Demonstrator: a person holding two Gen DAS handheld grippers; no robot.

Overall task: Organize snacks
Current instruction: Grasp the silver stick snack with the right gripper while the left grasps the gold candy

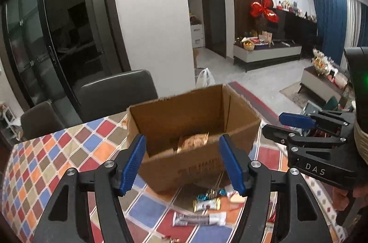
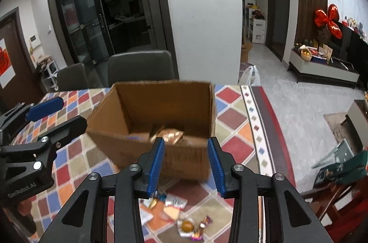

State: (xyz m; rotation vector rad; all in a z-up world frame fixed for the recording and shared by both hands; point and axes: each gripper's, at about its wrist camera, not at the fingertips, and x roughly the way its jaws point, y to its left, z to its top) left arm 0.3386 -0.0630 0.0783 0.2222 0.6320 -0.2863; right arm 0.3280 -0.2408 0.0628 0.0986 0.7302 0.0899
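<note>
Bench (image 1: 46, 151) with checkered cloth fills the lower frame. Cardboard box (image 1: 193, 128) stands open at centre as the collection point, one packet (image 1: 193, 141) inside. Left claw (image 1: 182, 164) and right claw (image 2: 186, 166) gape wide, empty. Loose snacks (image 1: 207, 199) lie below the box, awaiting pickup.

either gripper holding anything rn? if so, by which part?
Nothing held. Left gripper and right gripper are both open with empty gaps, raised over the table in front of the cardboard box. Loose snacks lie on the tablecloth below.
</note>
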